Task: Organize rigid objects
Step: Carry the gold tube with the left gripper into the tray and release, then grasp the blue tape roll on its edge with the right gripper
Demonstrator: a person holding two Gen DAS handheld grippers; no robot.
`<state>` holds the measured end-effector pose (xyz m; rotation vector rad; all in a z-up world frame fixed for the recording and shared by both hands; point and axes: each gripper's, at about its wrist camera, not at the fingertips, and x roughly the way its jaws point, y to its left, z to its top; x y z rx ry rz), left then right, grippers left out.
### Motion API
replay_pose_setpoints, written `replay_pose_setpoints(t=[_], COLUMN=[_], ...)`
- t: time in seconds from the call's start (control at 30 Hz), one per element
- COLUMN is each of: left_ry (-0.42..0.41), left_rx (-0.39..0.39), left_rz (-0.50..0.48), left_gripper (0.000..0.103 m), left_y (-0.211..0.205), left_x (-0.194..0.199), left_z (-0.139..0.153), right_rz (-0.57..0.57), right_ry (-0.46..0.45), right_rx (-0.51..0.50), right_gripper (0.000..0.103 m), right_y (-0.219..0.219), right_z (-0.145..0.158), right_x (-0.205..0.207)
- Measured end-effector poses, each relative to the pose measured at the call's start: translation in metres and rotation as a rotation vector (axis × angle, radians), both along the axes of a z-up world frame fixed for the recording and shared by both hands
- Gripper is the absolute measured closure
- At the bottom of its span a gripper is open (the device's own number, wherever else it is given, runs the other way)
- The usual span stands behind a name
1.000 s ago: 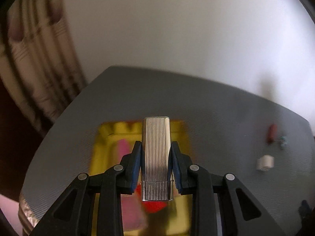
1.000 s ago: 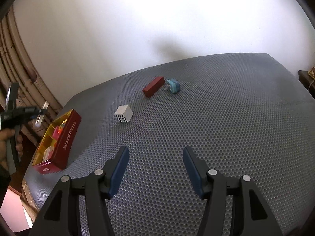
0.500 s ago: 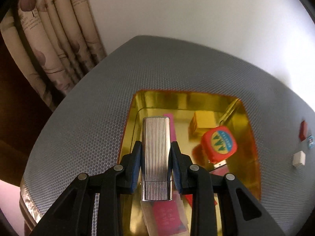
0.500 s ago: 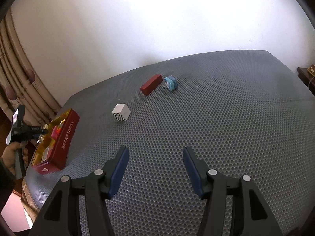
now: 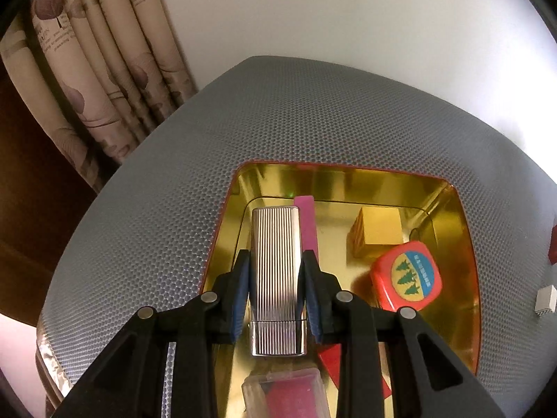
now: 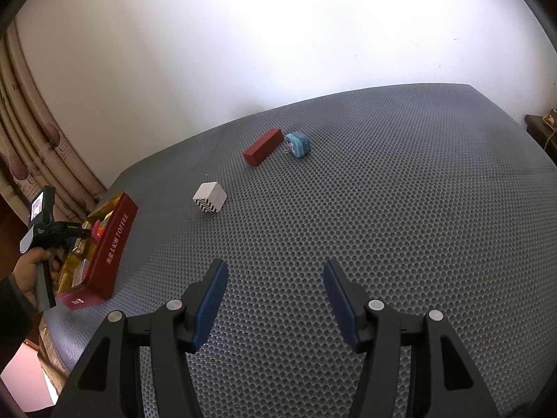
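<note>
Left gripper: closed on the lighter — the blue pads press its two narrow sides, so the ribbed silver face looks up at the camera and the long axis runs out ahead along the fingers.
Lighter: held low over the tin, at its left side, beside a pink strip; whether its far end touches the gold floor I cannot tell.
Why there: the tin looks like the collecting box, and the left side is the barest stretch of floor — a long thin thing fits lengthwise along that wall.
Tin's load: a yellow block, a red cube with a tree badge, a red piece and a clear case with pink inside near the gripper.
Right gripper: jaws about half open, nothing between them, hovering over bare mat — likely waiting its turn.
Left out: a white cube, a red bar and a blue case just beside it, all well apart from the tin.
Surface: a grey dimpled mat over what may be a counter or a bed — I cannot tell which.
Next, as I judge: let go once the lighter lies flat, so it will not clatter or tip onto the strip.
</note>
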<state>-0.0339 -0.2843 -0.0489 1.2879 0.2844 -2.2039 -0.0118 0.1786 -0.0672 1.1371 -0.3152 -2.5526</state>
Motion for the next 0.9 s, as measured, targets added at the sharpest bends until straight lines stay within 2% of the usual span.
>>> replay_pose_setpoints(t=[0.07,0.1,0.13,0.2,0.23,0.27,0.33,0.43,0.6,0.73,0.83,0.9], left_ry=[0.005,0.012,0.020,0.070,0.081,0.099,0.144,0.214,0.324,0.340,0.338,0.326], left_rx=[-0.013,-0.018,-0.014,0.003,-0.013,-0.049,-0.092,-0.133,-0.115,-0.096,-0.040,-0.029], left_rz=[-0.011,-0.013,-0.012,-0.024,-0.023,-0.030,-0.075,-0.128,-0.249,-0.339,-0.377,-0.388], left_gripper=[0.073,0.062,0.045,0.026,0.020,0.018,0.005,0.001,0.001,0.001,0.001,0.001], left_y=[0.000,0.002,0.000,0.004,0.007,0.013,0.027,0.046,0.085,0.118,0.133,0.140], left_x=[-0.001,-0.001,0.000,0.005,0.006,0.010,0.016,0.029,0.060,0.075,0.088,0.097], left_z=[0.001,0.002,0.003,0.011,0.017,0.025,0.040,0.062,0.085,0.083,0.072,0.066], right_rz=[-0.001,-0.002,-0.003,0.001,0.006,0.010,0.025,0.054,0.080,0.078,0.070,0.076], right_ry=[0.002,0.003,0.003,0.003,0.004,0.004,0.006,0.008,0.057,0.067,0.067,0.047], right_rx=[0.003,0.003,0.004,0.009,0.013,0.020,0.033,0.068,0.147,0.229,0.280,0.276], right_gripper=[0.044,0.044,0.044,0.044,0.044,0.044,0.044,0.044,0.044,0.044,0.044,0.044], right_y=[0.000,0.000,-0.001,-0.002,-0.003,-0.005,-0.012,-0.025,-0.041,-0.048,-0.051,-0.054], right_z=[0.001,0.001,0.001,0.001,0.001,0.001,0.001,0.002,0.011,0.017,0.021,0.024], right_x=[0.000,0.000,-0.001,-0.001,-0.001,-0.002,-0.003,-0.010,-0.040,-0.076,-0.105,-0.122])
